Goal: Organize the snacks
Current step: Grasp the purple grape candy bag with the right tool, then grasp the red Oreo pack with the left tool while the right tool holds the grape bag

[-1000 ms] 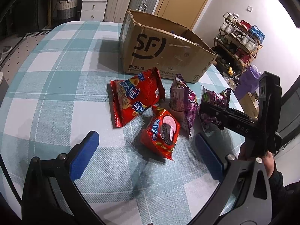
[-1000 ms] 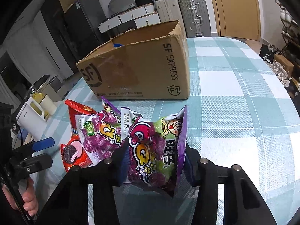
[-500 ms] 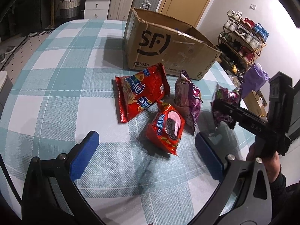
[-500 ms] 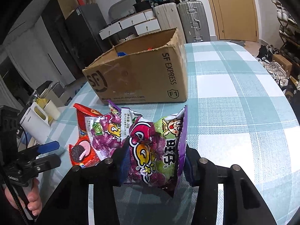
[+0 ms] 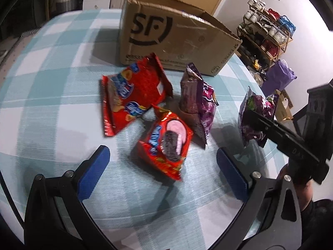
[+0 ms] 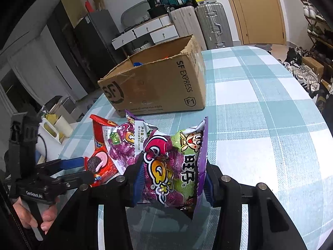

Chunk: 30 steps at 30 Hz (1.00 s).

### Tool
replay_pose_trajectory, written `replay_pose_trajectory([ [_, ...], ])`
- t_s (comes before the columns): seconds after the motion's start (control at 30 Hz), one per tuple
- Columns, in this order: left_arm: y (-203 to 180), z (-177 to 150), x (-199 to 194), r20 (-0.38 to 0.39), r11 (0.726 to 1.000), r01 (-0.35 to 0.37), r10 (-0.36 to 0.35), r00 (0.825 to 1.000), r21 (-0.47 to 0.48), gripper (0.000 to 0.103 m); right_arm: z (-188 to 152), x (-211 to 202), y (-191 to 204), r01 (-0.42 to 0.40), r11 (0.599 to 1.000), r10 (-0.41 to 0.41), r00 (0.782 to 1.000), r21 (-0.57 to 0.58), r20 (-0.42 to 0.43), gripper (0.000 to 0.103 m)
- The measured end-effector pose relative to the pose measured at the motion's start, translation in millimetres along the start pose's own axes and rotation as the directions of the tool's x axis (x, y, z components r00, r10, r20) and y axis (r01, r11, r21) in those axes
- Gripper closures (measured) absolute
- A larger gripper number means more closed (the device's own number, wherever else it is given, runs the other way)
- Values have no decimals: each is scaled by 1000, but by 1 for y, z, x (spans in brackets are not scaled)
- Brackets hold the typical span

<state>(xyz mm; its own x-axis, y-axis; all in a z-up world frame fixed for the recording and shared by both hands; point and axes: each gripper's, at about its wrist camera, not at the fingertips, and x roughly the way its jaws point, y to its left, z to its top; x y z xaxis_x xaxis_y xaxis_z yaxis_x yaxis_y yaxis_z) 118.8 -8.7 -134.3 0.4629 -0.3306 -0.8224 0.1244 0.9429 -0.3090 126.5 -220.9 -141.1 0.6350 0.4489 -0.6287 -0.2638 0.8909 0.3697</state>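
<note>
My right gripper (image 6: 172, 179) is shut on a purple candy bag (image 6: 174, 166) and holds it above the checked table; it shows in the left wrist view (image 5: 256, 114) too. My left gripper (image 5: 162, 164) is open and empty, just short of a red cookie pack (image 5: 166, 143). Behind that lie a large red chip bag (image 5: 133, 91) and a second purple bag (image 5: 197, 102). An open SF cardboard box (image 6: 158, 83) stands behind the snacks, with something blue and red inside.
The table (image 6: 260, 108) has a teal and white checked cloth. Suitcases (image 6: 210, 25), white drawers and a dark cabinet stand beyond it. A shoe rack (image 5: 268, 33) is at the right. A white container (image 6: 54, 129) sits off the table's left side.
My right gripper has lifted the purple candy bag higher off the table. My left gripper has moved forward, closer to the red cookie pack.
</note>
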Motion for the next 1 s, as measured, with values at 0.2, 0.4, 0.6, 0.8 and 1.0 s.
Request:
replay_pose_trajectory([
  [0.2, -2, 6, 12, -1, 1000, 4, -4, 1000, -27, 2, -3, -6, -2, -12, 1000, 12, 1000, 9, 13, 56],
  [0.4, -12, 10, 18, 2, 1000, -14, 14, 1000, -2, 11, -1, -10, -6, -19, 1000, 19, 999, 19, 27, 56],
  [0.6, -22, 9, 20, 7, 999, -16, 16, 1000, 43, 59, -4, -12, -9, -23, 999, 22, 999, 24, 32, 56],
  [0.8, -24, 4, 20, 15, 998, 10, -11, 1000, 67, 64, -4, -17, -11, -23, 999, 22, 999, 32, 39, 56],
  [1.0, -28, 3, 11, 29, 994, -35, 33, 999, 100, 64, -4, -27, -7, -21, 999, 19, 998, 28, 56, 56],
])
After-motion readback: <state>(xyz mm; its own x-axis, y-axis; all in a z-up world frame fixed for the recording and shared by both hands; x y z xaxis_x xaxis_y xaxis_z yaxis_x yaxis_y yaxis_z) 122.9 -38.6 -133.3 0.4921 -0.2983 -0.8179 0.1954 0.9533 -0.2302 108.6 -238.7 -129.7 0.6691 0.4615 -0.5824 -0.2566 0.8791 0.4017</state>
